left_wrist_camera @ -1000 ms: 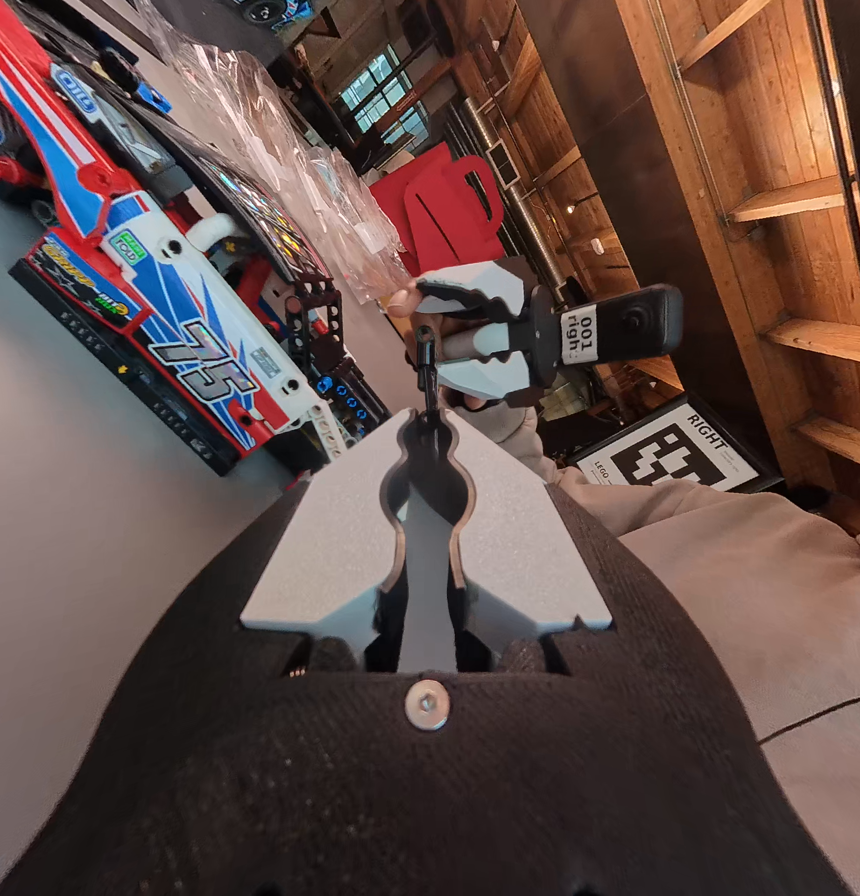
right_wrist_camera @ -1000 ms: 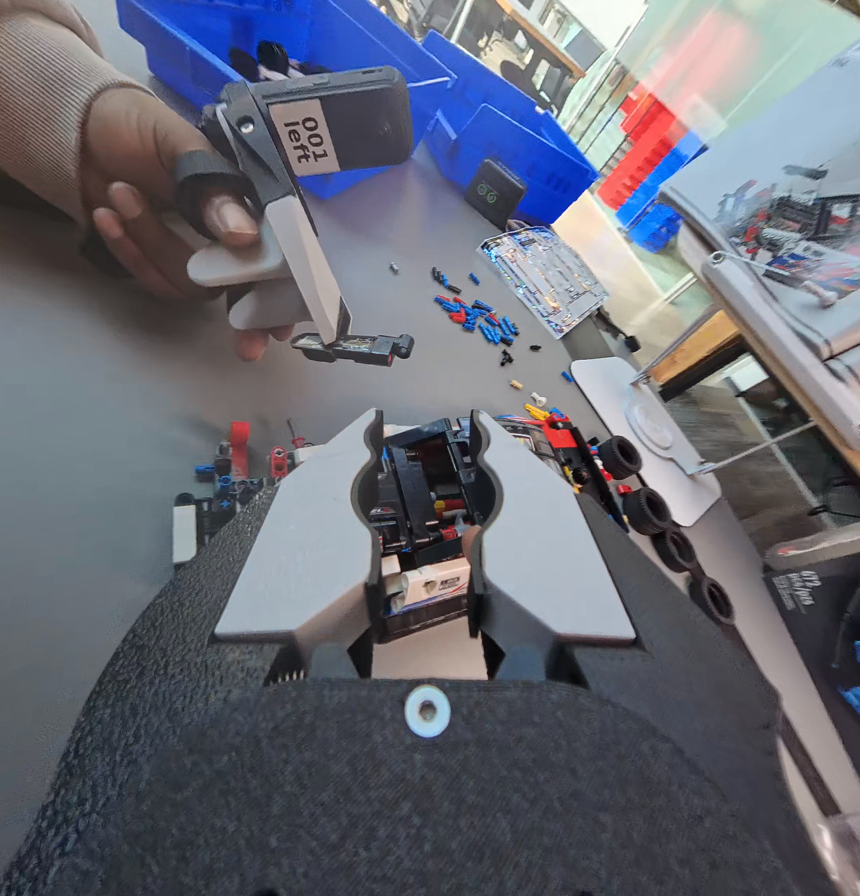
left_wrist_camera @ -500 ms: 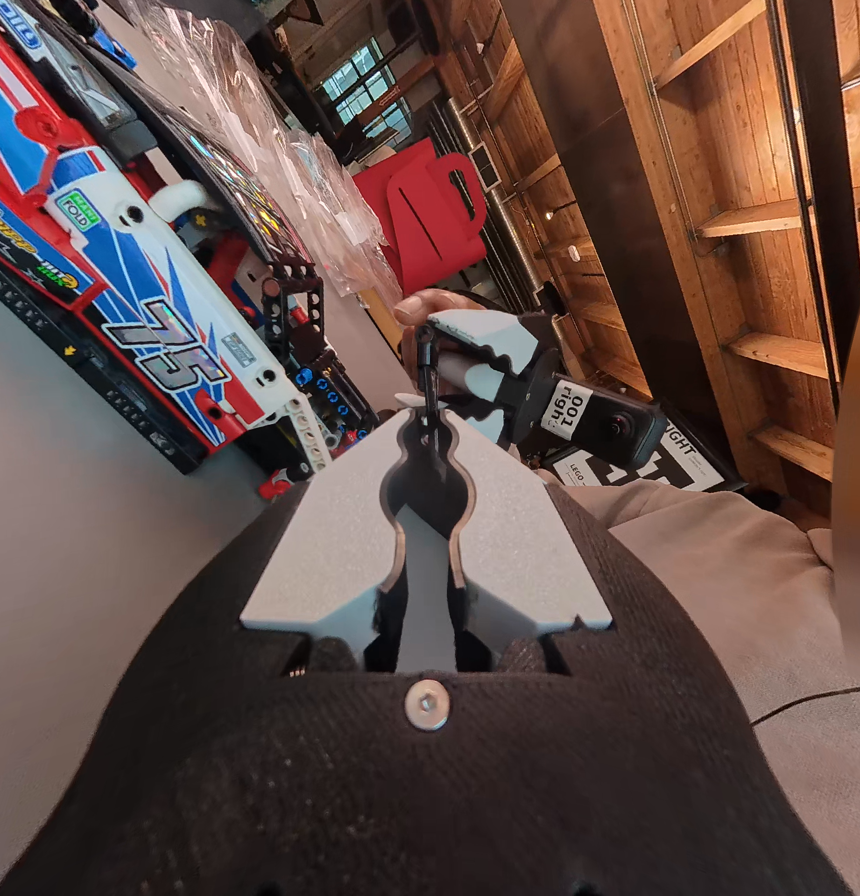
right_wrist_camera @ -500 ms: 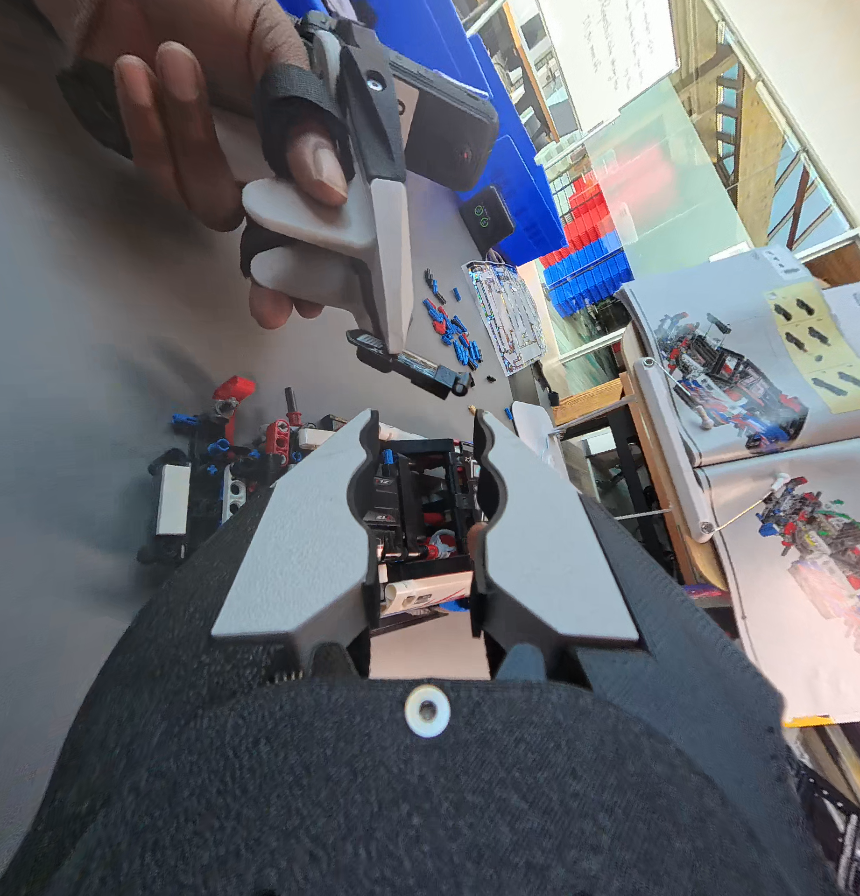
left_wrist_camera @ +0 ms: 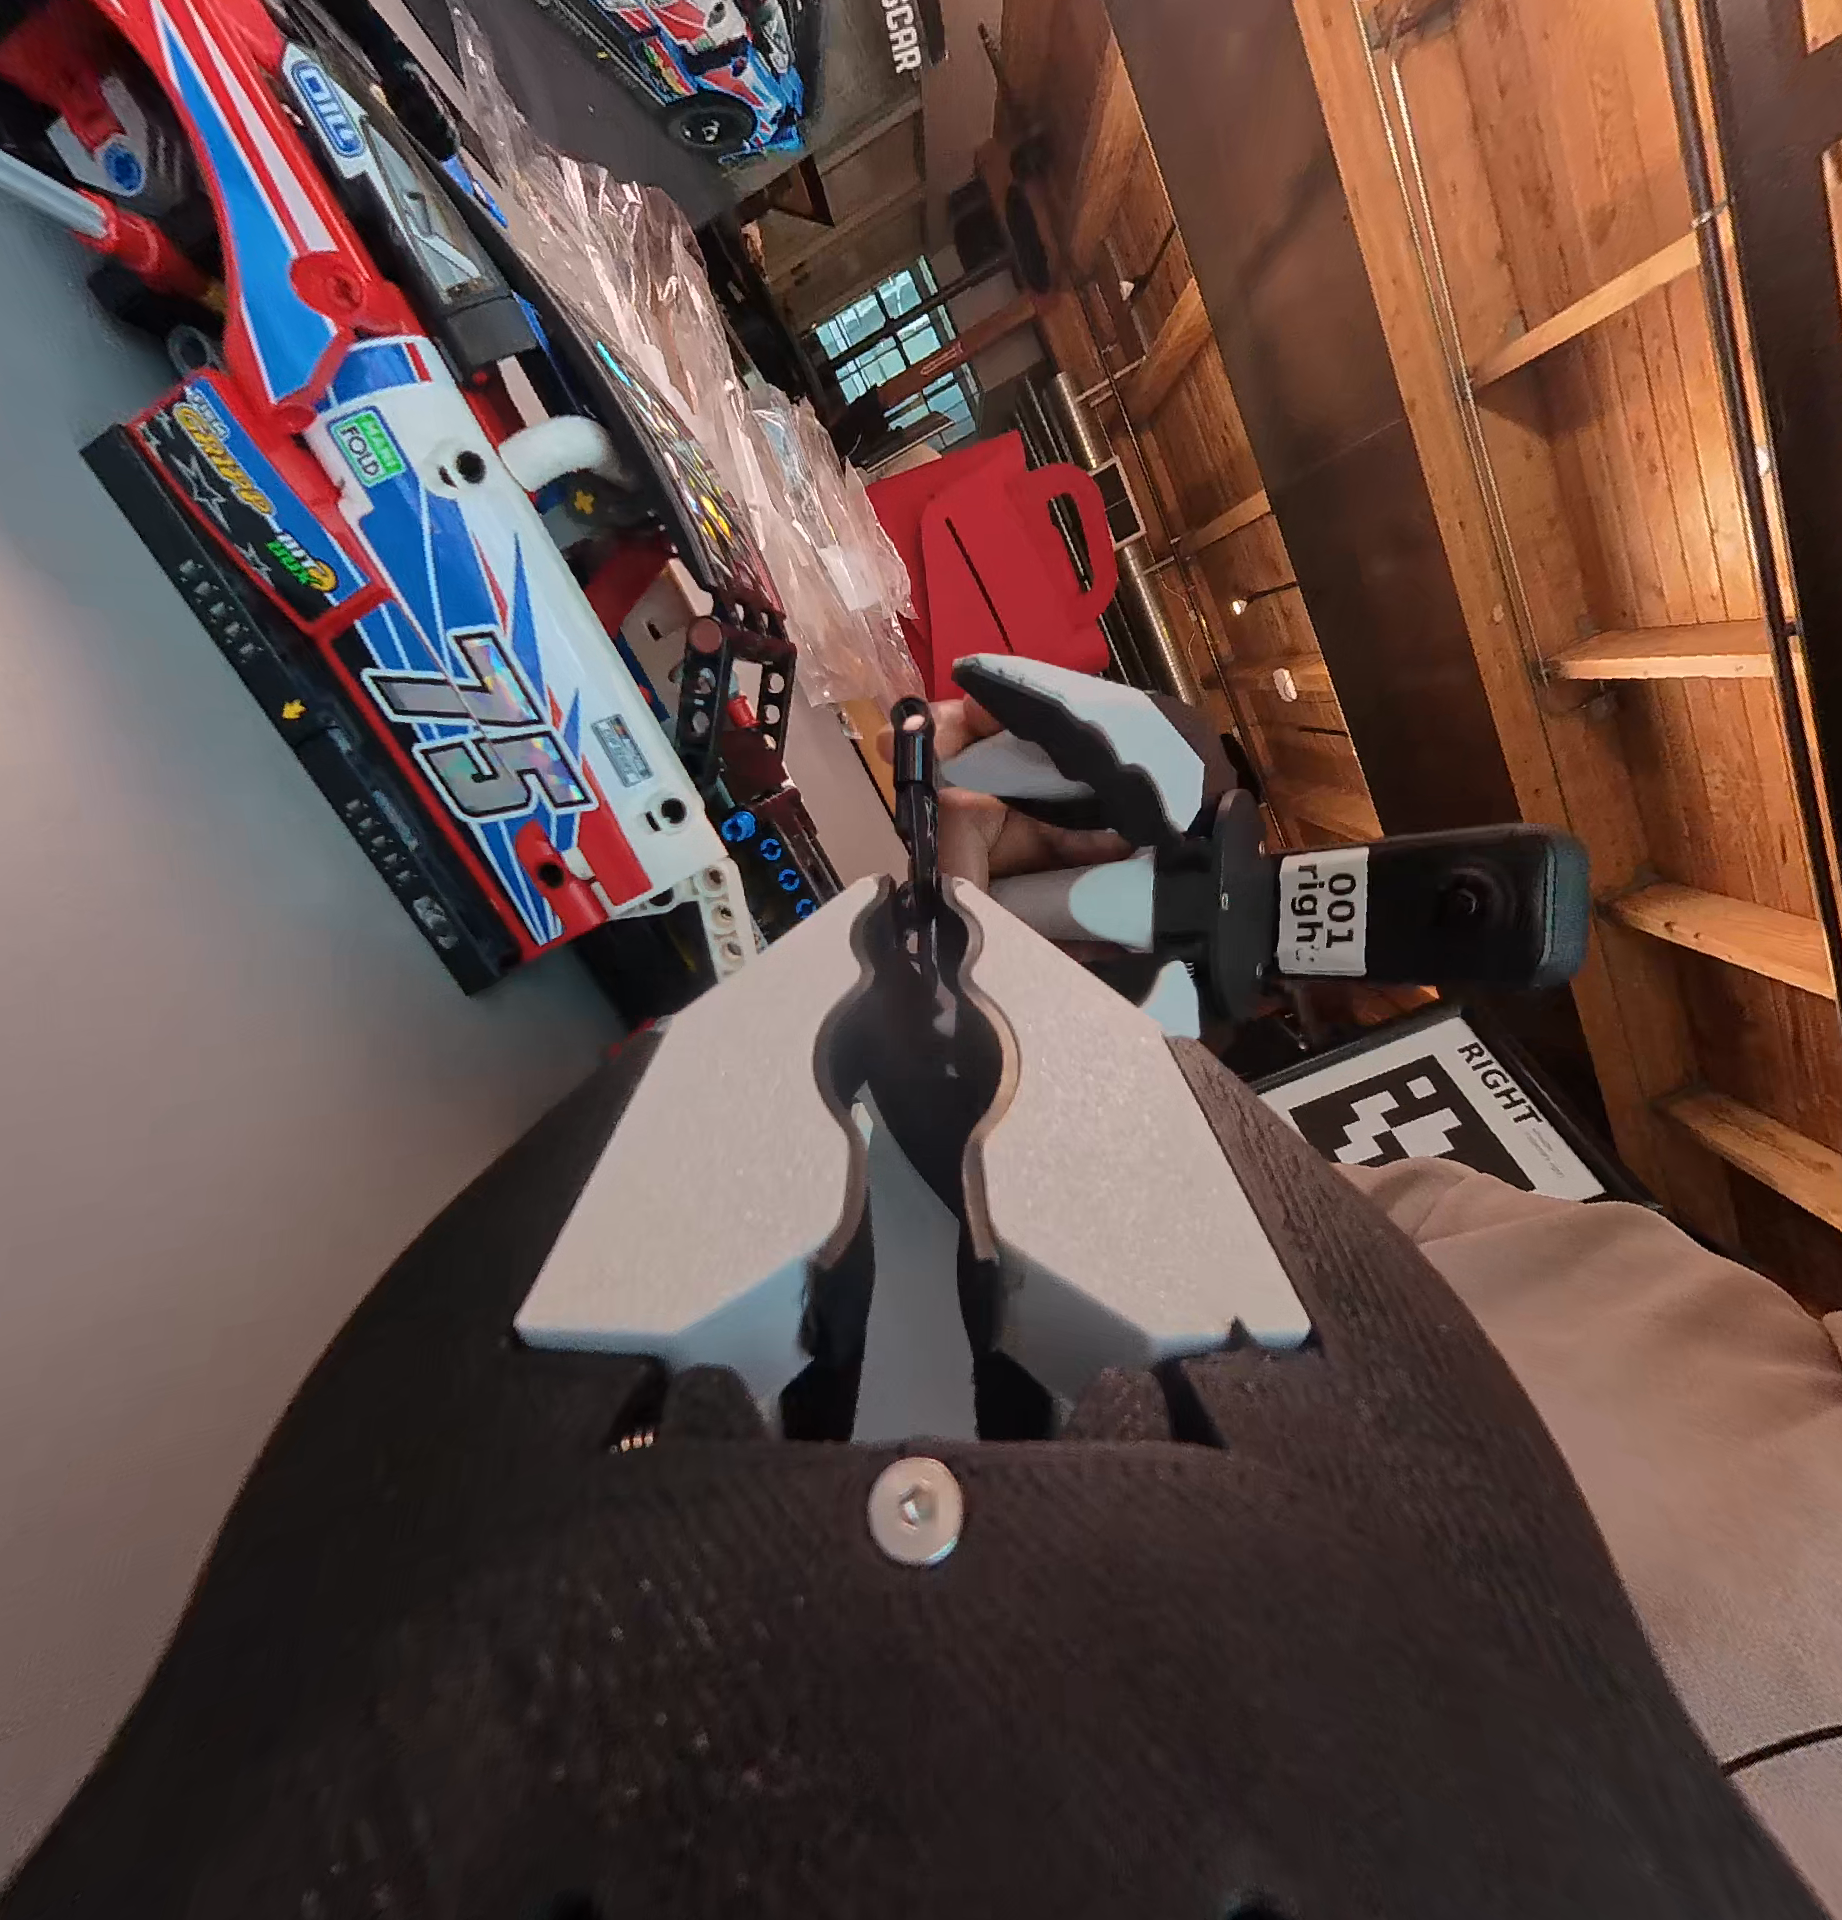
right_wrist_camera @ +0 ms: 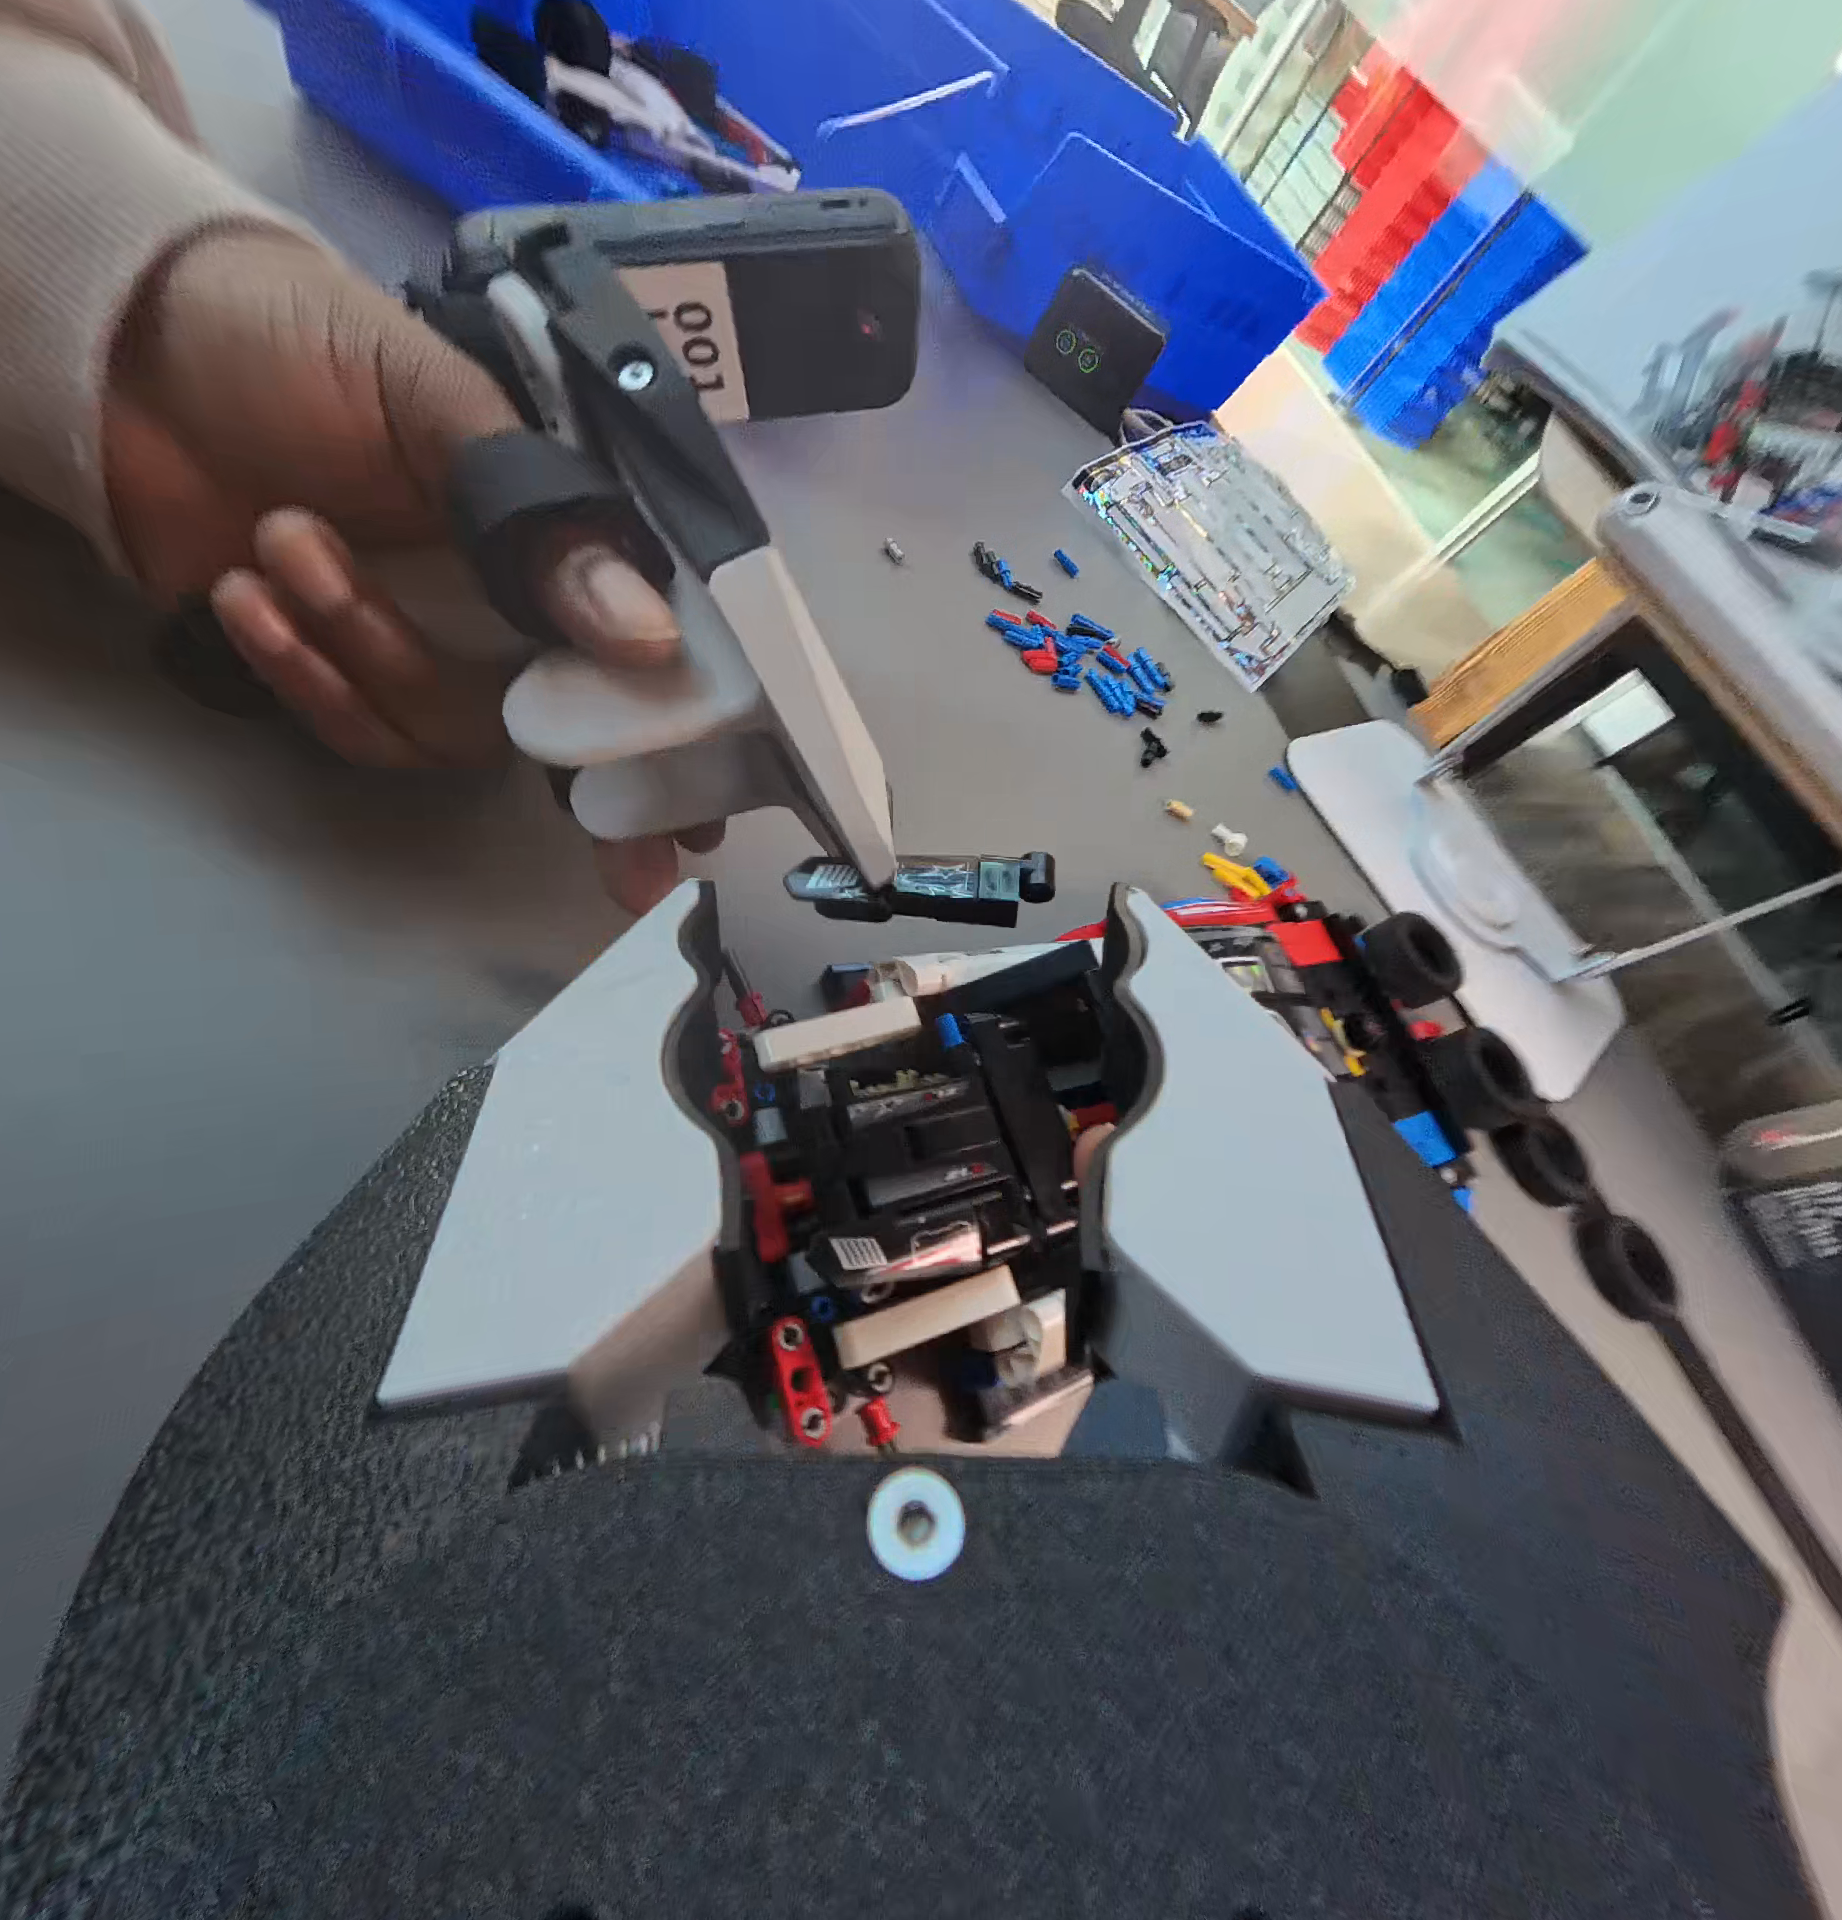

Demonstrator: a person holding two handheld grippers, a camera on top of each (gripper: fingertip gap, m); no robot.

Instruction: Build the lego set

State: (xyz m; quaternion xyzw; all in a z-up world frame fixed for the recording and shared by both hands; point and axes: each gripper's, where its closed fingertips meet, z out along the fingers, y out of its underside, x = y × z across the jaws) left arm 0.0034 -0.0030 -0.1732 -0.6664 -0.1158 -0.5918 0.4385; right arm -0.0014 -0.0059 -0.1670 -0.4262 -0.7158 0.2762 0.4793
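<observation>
Your left gripper (right_wrist_camera: 881, 883) pinches a slim black lego piece (right_wrist_camera: 922, 888), long axis level — hovering just beyond your right gripper (right_wrist_camera: 912, 914). Its fingers (right_wrist_camera: 584, 1153) are spread wide, empty, over the half-built car (right_wrist_camera: 927, 1164) on the desk (right_wrist_camera: 169, 987).

glossy plastic lego car (left_wrist_camera: 460, 582), matt grey table (left_wrist_camera: 169, 1039), wooden shelves (left_wrist_camera: 1644, 520)
</observation>
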